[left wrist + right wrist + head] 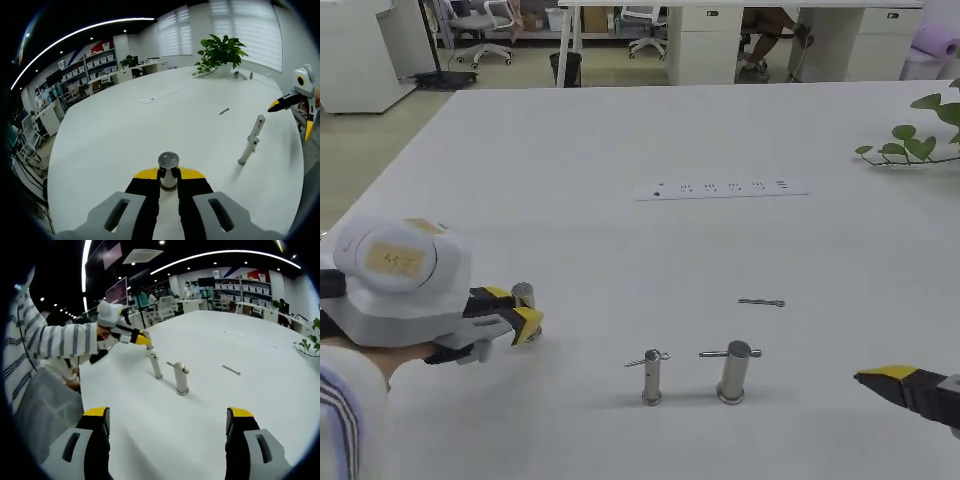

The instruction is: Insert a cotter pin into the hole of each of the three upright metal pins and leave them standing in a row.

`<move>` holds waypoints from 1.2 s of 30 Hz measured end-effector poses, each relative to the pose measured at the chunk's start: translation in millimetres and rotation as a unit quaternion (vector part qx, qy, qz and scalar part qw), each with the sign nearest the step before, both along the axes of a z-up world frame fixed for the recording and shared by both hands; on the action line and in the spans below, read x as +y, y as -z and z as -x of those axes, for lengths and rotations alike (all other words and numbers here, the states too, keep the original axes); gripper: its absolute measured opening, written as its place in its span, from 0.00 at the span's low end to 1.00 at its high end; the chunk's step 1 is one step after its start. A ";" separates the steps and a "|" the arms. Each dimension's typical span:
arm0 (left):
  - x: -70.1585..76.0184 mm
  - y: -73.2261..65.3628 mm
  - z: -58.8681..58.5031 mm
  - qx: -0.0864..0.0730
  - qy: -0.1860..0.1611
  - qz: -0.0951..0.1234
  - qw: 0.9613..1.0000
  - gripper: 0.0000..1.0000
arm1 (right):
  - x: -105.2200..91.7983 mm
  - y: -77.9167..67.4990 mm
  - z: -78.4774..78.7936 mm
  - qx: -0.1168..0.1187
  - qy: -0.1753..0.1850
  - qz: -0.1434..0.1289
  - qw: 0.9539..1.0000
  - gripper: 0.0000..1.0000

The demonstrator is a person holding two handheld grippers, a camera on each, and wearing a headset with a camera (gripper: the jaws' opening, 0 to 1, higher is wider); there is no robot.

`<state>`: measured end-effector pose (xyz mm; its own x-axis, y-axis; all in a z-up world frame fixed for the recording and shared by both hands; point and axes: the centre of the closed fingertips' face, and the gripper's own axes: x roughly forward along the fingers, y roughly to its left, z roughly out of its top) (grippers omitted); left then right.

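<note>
Left hand-held gripper [169,181] pinches a metal pin [168,167]; right hand-held gripper [169,413] spread. Two fitted pins [735,374] stand between them, loose cotter pin [761,302] beyond; bare counter [620,130] reaches the power strip [720,189].

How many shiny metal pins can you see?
3: one pin gripped in the left tool, and two standing on the table, the thinner pin beside the thicker pin.

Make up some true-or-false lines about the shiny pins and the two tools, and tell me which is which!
The left tool is shut on a metal pin. True.
The right tool holds a cotter pin. False: it is open and holds nothing.
Both standing pins carry cotter pins. True.
The loose cotter pin lies in a box. False: it lies on the bare table.
</note>
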<state>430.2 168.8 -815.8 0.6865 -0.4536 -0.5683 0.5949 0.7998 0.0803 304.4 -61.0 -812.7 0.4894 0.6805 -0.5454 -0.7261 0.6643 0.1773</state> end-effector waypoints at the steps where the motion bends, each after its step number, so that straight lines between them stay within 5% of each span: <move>1: -1.4 -2.1 5.0 0.002 0.003 0.000 1.000 0.11 | -0.3 -0.1 0.2 -0.001 0.000 0.000 1.000 0.98; 11: -19.3 -18.5 46.5 0.015 0.009 0.023 1.000 0.11 | -3.2 -4.4 1.3 -0.009 0.000 0.002 1.000 0.98; 15: -29.2 -17.4 63.3 0.015 0.027 0.012 0.999 0.11 | -2.4 -4.5 2.8 -0.009 -0.006 0.003 1.000 0.98; 20: -45.1 -15.3 79.8 0.029 0.040 0.029 0.998 0.11 | -1.6 -3.8 4.5 -0.008 -0.011 0.006 1.000 0.97; 36: -95.7 -4.8 109.9 0.049 0.071 0.043 0.995 0.11 | -2.1 -10.6 0.8 -0.023 -0.006 0.000 1.000 0.97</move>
<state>320.3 73.1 -811.0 0.5547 -0.5923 -0.5844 0.7039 0.7085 -0.0500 303.6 -63.1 -802.1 0.5059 0.6868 -0.5219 -0.7419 0.6550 0.1429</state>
